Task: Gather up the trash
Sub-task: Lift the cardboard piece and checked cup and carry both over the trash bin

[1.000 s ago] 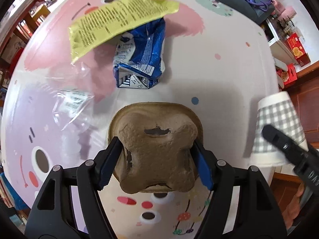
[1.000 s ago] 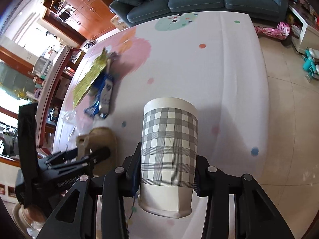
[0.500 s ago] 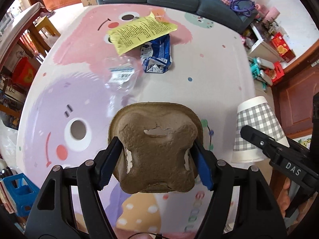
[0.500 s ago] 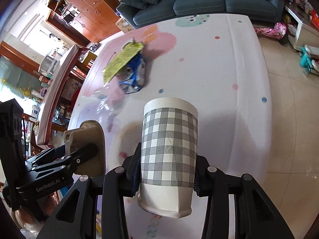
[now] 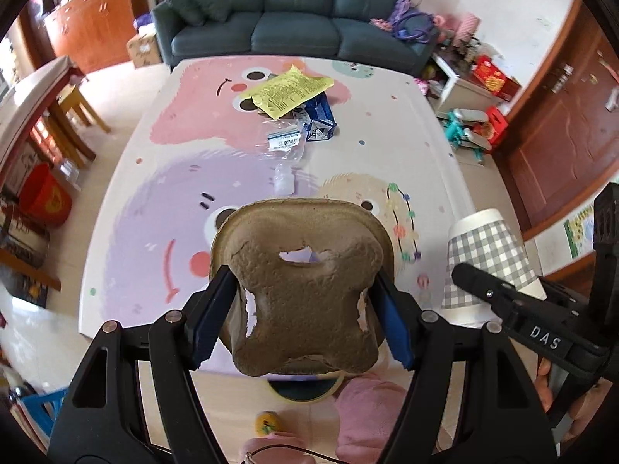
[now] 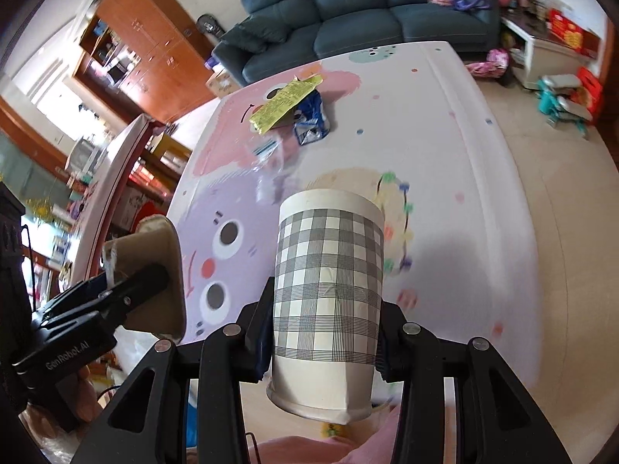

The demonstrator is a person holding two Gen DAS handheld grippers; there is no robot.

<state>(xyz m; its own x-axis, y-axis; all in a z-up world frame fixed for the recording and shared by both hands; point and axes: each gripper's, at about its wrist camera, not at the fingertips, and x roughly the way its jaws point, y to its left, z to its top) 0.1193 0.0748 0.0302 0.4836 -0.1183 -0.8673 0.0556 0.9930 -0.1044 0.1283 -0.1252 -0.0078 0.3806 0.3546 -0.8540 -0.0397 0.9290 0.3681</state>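
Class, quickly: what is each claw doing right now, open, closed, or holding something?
Left claw: closed on the brown pulp cup carrier.
Right claw: closed on the grey checked paper cup.

Bright daylight, fisheye warp, slight blur

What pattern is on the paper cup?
A grey and white check on the paper cup, seen best in the right wrist view.

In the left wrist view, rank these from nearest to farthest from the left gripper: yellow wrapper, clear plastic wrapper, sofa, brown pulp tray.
1. brown pulp tray, clamped between the fingers.
2. clear plastic wrapper, mid-mat.
3. yellow wrapper, just beyond, far end of mat.
4. sofa, behind the mat.
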